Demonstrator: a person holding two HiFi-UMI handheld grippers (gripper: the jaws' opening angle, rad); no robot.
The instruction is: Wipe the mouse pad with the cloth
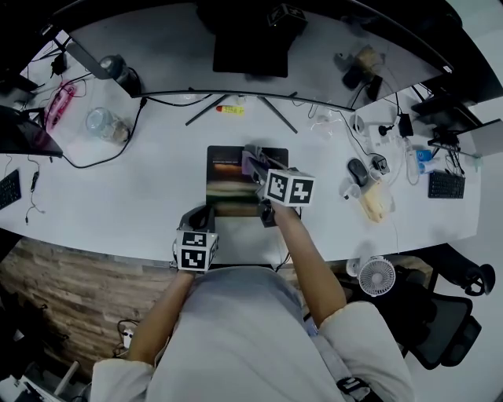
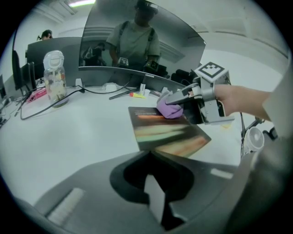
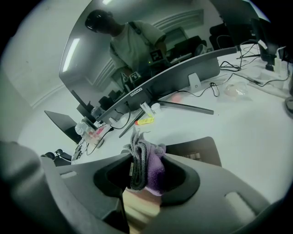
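A long white table (image 1: pixel 118 196) spans the head view from 9 to 3 o'clock. A wide curved monitor (image 2: pixel 137 41) runs along its far side at 12. Brown plank floor (image 1: pixel 71 290) shows at 8 o'clock and a black office chair (image 1: pixel 440 326) at 4, with a small white fan (image 1: pixel 376 276) near it. A strip light (image 2: pixel 82 2) glows at 12 o'clock in the left gripper view.

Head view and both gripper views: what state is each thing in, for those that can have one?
right gripper, shut on the purple cloth.
left gripper, shut, nothing between its jaws, at the mouse pad's near edge.
purple cloth, bunched up, on the mouse pad's far end.
mouse pad, lying flat on the desk.
curved monitor, screen dark.
clear jar, upright, lid on.
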